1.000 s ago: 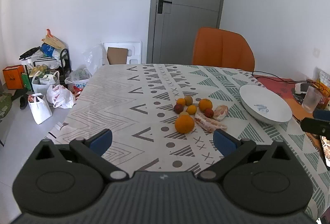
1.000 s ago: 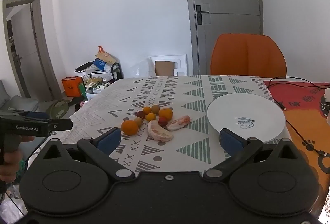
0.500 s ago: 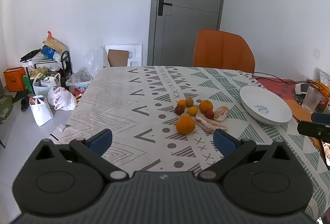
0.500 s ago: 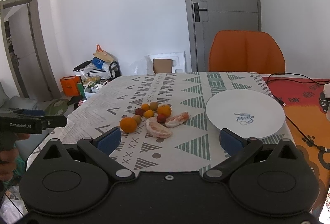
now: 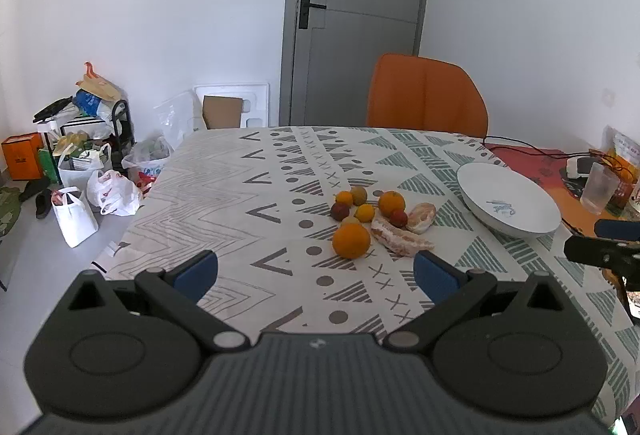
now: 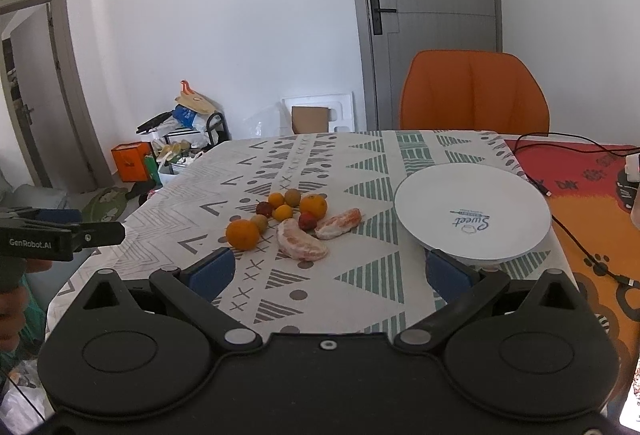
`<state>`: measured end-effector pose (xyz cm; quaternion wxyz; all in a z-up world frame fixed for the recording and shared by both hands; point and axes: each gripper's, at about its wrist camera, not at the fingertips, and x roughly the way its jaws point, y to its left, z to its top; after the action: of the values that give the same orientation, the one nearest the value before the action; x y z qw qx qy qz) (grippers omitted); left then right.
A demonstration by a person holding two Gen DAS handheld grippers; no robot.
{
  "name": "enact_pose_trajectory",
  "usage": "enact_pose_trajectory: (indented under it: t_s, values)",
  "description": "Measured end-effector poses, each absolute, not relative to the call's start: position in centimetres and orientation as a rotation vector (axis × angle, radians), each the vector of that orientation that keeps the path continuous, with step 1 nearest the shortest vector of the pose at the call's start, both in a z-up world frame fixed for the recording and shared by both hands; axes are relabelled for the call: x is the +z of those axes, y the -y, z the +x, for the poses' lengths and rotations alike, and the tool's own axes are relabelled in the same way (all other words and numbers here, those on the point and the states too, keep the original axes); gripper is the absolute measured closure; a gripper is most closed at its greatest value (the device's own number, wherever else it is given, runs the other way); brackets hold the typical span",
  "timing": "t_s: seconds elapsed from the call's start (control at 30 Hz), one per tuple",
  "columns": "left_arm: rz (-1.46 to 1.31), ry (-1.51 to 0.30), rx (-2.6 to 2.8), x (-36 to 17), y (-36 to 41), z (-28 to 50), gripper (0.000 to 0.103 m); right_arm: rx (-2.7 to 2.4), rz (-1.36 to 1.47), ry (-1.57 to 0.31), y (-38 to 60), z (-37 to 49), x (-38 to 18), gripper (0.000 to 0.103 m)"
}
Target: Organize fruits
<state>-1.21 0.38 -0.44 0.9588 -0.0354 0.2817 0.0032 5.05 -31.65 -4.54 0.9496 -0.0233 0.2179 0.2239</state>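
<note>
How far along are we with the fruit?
Nothing is done yet: the plate is bare and all the fruit sits in a cluster on the cloth beside it. Both claws, left and right, are open and hold nothing. Every piece is left to move.

Both wrist views are bright and evenly lit by soft, diffuse daylight; no lamp or window is in frame. The white wall [image 6: 240,35] reads slightly bluish, without blown highlights. Shadows are faint and short, seen as soft patches under the large orange [image 5: 351,241] and the white plate [image 6: 472,211]. Fisheye distortion bows the door frame [image 6: 360,35] and darkens the corners (vignetting). Focus is sharp throughout, with no motion blur.
</note>
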Motion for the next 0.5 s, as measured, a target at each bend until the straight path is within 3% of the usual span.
enact_pose_trajectory:
  t_s: [0.5]
  values:
    - [-0.059, -0.557, -0.019, -0.32, -0.26, -1.58, 0.0, 0.431, -0.02, -0.458, 32.32, 5.34, -4.74, 0.0]
